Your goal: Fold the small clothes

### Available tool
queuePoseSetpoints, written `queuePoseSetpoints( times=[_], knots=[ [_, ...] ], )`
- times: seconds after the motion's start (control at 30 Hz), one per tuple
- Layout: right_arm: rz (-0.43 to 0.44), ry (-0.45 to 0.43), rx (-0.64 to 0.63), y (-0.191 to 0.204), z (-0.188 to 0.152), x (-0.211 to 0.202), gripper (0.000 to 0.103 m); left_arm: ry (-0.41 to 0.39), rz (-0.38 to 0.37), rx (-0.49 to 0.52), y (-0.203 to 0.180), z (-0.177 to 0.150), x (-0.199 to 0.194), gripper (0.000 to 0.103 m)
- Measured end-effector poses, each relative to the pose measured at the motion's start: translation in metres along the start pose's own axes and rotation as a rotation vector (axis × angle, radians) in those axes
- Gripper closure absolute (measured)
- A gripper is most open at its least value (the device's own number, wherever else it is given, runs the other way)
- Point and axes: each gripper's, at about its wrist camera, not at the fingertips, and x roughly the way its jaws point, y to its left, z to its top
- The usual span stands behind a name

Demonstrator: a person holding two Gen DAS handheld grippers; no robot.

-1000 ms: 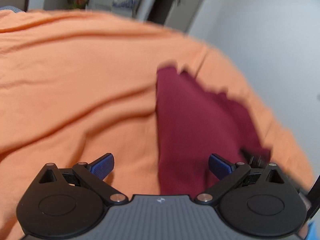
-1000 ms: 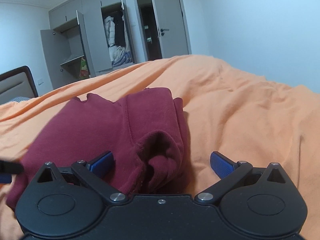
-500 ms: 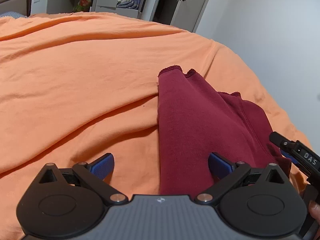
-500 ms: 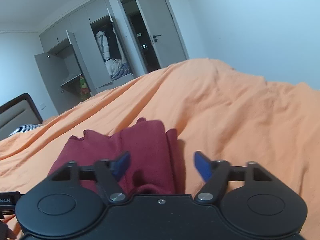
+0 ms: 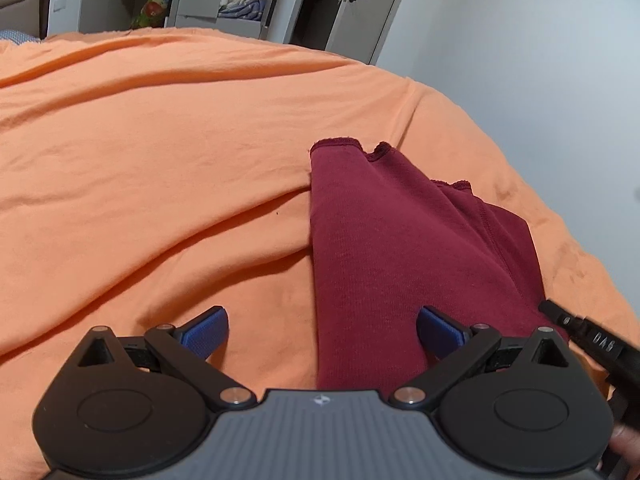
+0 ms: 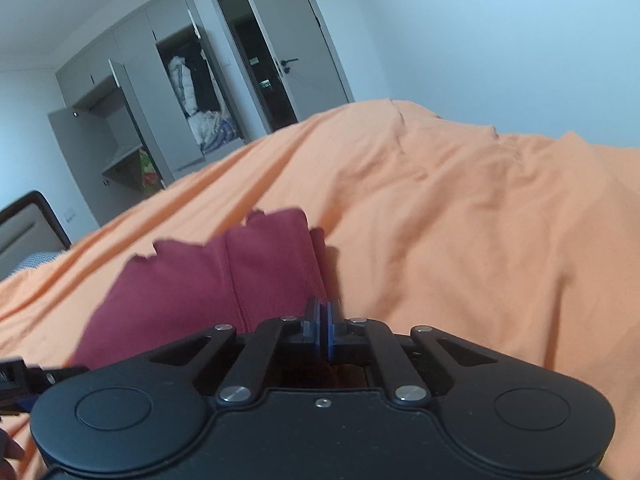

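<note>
- Your left gripper (image 5: 322,330) is wide open, right over the near end of the red cloth (image 5: 392,240).
- Your right gripper (image 6: 322,322) is pinched tight on the cloth's near right edge.
- The cloth lies folded on the orange bed cover (image 5: 160,160).

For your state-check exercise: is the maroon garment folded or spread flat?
Folded: the maroon garment lies as a narrow strip, layers stacked along one edge, on the orange bedsheet.

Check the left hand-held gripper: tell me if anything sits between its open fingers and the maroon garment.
Nothing visible does. The left hand-held gripper is open just above the maroon garment, whose near edge lies between its fingers on the orange bedsheet. The right hand-held gripper is closed at the garment's other side.
</note>
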Motion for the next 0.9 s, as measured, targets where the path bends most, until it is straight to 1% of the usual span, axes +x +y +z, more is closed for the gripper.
queuePoseSetpoints(
  times=[0.13,0.17,0.23,0.27,0.43,0.47,0.5,0.57,0.6,0.63,0.7,0.73,0.77,0.9],
  knots=[
    [-0.004,0.002,-0.006,-0.001,-0.004,-0.001,0.101,0.004,-0.004,-0.002,0.003,-0.001,0.000,0.000],
    [-0.003,0.004,-0.009,0.000,-0.002,0.000,0.100,0.005,-0.004,-0.005,0.003,-0.001,0.000,0.000],
    [-0.003,0.004,-0.014,0.001,0.002,-0.001,0.094,0.000,-0.003,-0.005,0.002,0.001,-0.002,0.000],
    [-0.001,0.002,-0.014,0.001,0.004,-0.002,0.086,-0.006,-0.004,-0.001,0.001,0.002,-0.003,0.000],
    [0.008,-0.024,-0.019,0.000,0.018,-0.002,0.069,-0.032,-0.009,0.002,-0.003,0.008,-0.003,0.000],
    [0.012,-0.028,-0.024,0.000,0.020,-0.002,0.060,-0.034,-0.011,0.000,-0.003,0.008,-0.002,0.000],
    [0.018,-0.030,-0.027,0.001,0.022,-0.001,0.046,-0.036,-0.011,-0.003,-0.003,0.010,0.000,0.000],
    [0.030,-0.037,-0.030,0.003,0.026,0.001,0.029,-0.040,-0.011,-0.011,-0.005,0.011,0.003,0.000],
    [0.037,-0.038,-0.033,0.003,0.028,0.002,0.022,-0.041,-0.012,-0.014,-0.006,0.013,0.005,0.000],
    [0.041,-0.037,-0.037,0.004,0.029,0.004,0.019,-0.042,-0.013,-0.014,-0.007,0.014,0.007,0.000],
    [0.050,-0.033,-0.043,0.006,0.031,0.008,0.008,-0.041,-0.013,-0.010,-0.009,0.016,0.011,0.000],
    [0.058,-0.027,-0.042,0.006,0.032,0.011,0.006,-0.039,-0.015,-0.006,-0.010,0.017,0.013,0.000],
    [0.070,-0.020,-0.036,0.005,0.033,0.014,0.004,-0.036,-0.018,-0.001,-0.012,0.018,0.015,0.000],
    [0.108,0.030,0.015,-0.001,0.033,0.028,0.004,-0.017,-0.025,0.005,-0.015,0.016,0.022,0.000]
  ],
)
